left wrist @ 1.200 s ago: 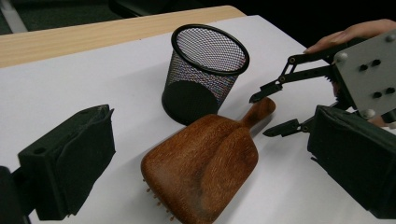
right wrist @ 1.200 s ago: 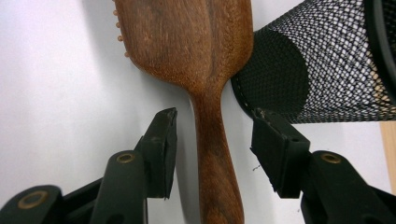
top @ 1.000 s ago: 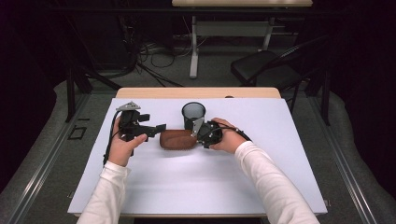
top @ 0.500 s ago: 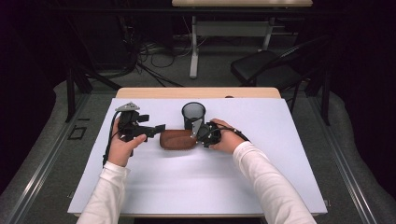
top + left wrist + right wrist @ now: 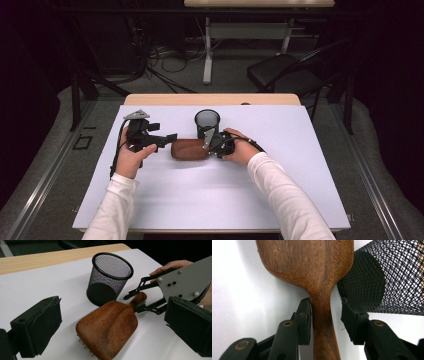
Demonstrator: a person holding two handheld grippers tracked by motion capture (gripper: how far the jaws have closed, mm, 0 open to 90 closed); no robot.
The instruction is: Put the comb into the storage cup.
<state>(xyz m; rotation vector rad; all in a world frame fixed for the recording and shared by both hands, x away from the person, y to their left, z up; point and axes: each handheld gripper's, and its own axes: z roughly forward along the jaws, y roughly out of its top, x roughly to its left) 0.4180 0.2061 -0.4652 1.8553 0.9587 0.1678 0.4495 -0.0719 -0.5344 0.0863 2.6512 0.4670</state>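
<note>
Hairbrush (image 5: 190, 149) of dark brown wood lies bristles-down on the white counter (image 5: 210, 200), its broad head toward the person's left and its narrow handle pointing to the right tool (image 5: 214, 145). In the left gripper view the brush (image 5: 108, 331) shows its rounded back, with a few bristle tips peeking out below the near edge. A black mesh cup (image 5: 207, 122) stands upright just behind it, close to where head and handle meet; in the right gripper view the cup's wall (image 5: 384, 277) sits right beside the brush's neck.

The right tool straddles the handle (image 5: 323, 322). Its jaws have just been closing — one pad (image 5: 305, 320) already lies against the side of the handle, while the other pad (image 5: 352, 320) is a little off it, with white counter showing in the gap. So the handle is between the jaws but not yet clamped.

The left tool (image 5: 170, 137) hovers just beside the head of the brush, pointing at it; its jaws stand apart with nothing between them — the left gripper view shows the two pads wide of each other, either side of the brush.
</note>
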